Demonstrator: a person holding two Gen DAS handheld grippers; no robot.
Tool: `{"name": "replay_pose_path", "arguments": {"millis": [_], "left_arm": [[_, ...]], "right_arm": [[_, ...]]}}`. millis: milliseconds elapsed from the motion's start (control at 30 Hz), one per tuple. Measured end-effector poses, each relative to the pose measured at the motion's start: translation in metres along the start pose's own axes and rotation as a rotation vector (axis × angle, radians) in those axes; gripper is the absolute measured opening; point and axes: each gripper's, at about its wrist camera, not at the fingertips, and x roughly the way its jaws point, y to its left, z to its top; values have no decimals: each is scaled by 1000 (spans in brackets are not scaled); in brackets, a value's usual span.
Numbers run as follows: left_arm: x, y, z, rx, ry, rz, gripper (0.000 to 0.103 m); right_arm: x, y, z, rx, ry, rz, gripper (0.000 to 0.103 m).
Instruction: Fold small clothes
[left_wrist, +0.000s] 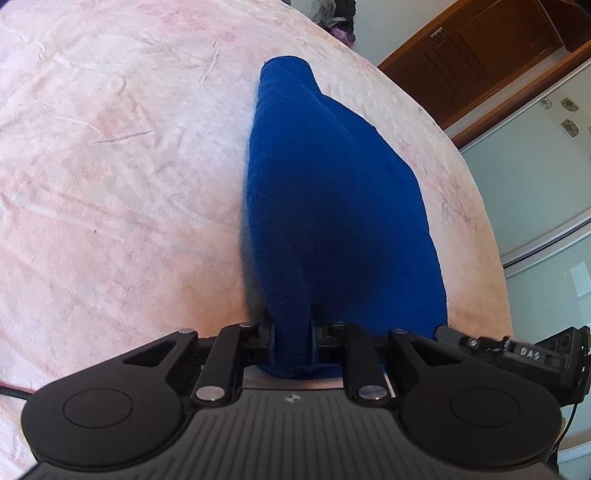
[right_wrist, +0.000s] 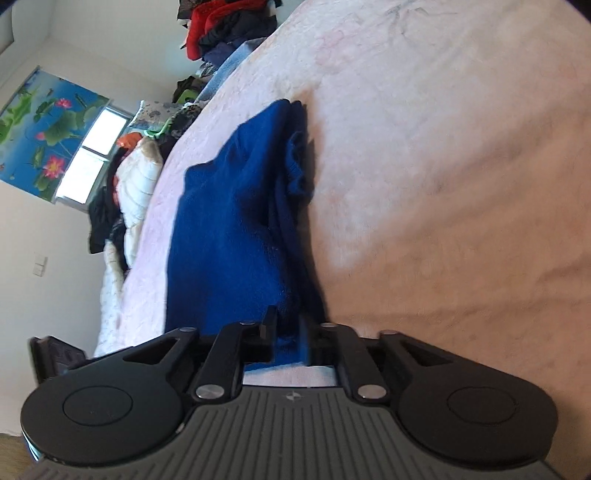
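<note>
left gripper (left_wrist: 293, 332) pinching a bunched edge of the blue sweater (left_wrist: 332, 192), right gripper (right_wrist: 288, 332) w/ fingers clamped on another edge, sweater lying on the pink bed cover (left_wrist: 110, 166), clothes pile (right_wrist: 221, 33) far back

1. Left wrist camera looks steeply down along its fingers, close over the blue knit garment (left_wrist: 332, 206) on the pink bedspread (left_wrist: 110, 166).
2. Right wrist camera views the same garment (right_wrist: 229, 229) and bedspread (right_wrist: 443, 184) from its other side, equally close.
</note>
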Motion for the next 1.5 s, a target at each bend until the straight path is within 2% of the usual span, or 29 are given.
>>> {"name": "replay_pose_path", "arguments": {"millis": [33, 100, 233, 267, 300, 367, 467, 500, 533, 600, 667, 733, 767, 800, 867, 900, 933, 1000, 1033, 1100, 1200, 1300, 1333, 1367, 1400, 1500], "left_arm": [[0, 0, 0, -1, 1, -2, 16], [1, 1, 1, -1, 4, -3, 17], [2, -4, 0, 17, -2, 17, 17], [1, -5, 0, 22, -3, 21, 17], [1, -5, -1, 20, -4, 22, 16], [2, -4, -1, 9, -6, 19, 17], [1, -2, -1, 0, -8, 10, 17], [1, -1, -1, 1, -9, 7, 17], [1, 0, -1, 1, -9, 3, 17], [0, 2, -2, 1, -7, -3, 17], [0, 3, -2, 8, -7, -5, 17], [-1, 4, -3, 19, -9, -7, 17], [0, 3, -3, 30, -8, -4, 17], [0, 2, -2, 38, -5, -2, 17], [-1, 1, -1, 50, 0, -1, 17], [-3, 0, 0, 61, -1, -2, 17], [-6, -1, 1, 72, 1, -7, 17], [-16, 3, 4, 60, -11, -25, 24], [-21, 6, 6, 45, -29, -28, 27], [-27, 16, 15, 12, -53, -11, 42], [-24, 29, 27, -55, -90, -26, 43], [-2, 33, 36, -115, -22, -130, 44], [5, 33, 36, -122, -7, -172, 48], [7, 30, 35, -121, -18, -195, 59], [6, 27, 34, -114, -16, -204, 67], [4, 24, 29, -103, 7, -220, 69]], "right_arm": [[-10, 1, 8, 1, -49, 8, 45], [-15, 9, 32, -43, -111, 18, 55], [24, 30, 93, -123, -110, 13, 58], [39, 35, 106, -153, -101, -6, 58], [56, 38, 118, -167, -97, -62, 58], [84, 41, 136, -180, -60, -133, 53], [109, 43, 144, -170, -5, -135, 42], [111, 45, 143, -185, -4, -124, 23], [111, 47, 140, -208, -13, -127, 12], [103, 50, 134, -242, -58, -106, 11], [95, 41, 133, -218, -80, -101, 10], [104, 25, 131, -193, -55, -145, 9], [107, 22, 128, -211, -68, -148, 5], [107, 25, 127, -225, -75, -153, 6], [102, 32, 128, -213, -85, -110, 19], [98, 35, 129, -198, -88, -101, 29], [91, 37, 130, -188, -100, -90, 53], [72, 40, 129, -185, -150, -54, 70], [64, 39, 128, -187, -145, -38, 74], [56, 32, 124, -153, -83, -18, 75], [52, 21, 105, -132, -4, -15, 74], [59, 17, 87, -142, 60, -25, 74], [58, 17, 82, -154, 50, -10, 76], [58, 16, 82, -150, 45, 1, 77], [58, 15, 84, -142, 41, 10, 77], [63, 3, 102, -95, 28, 62, 77]]}}
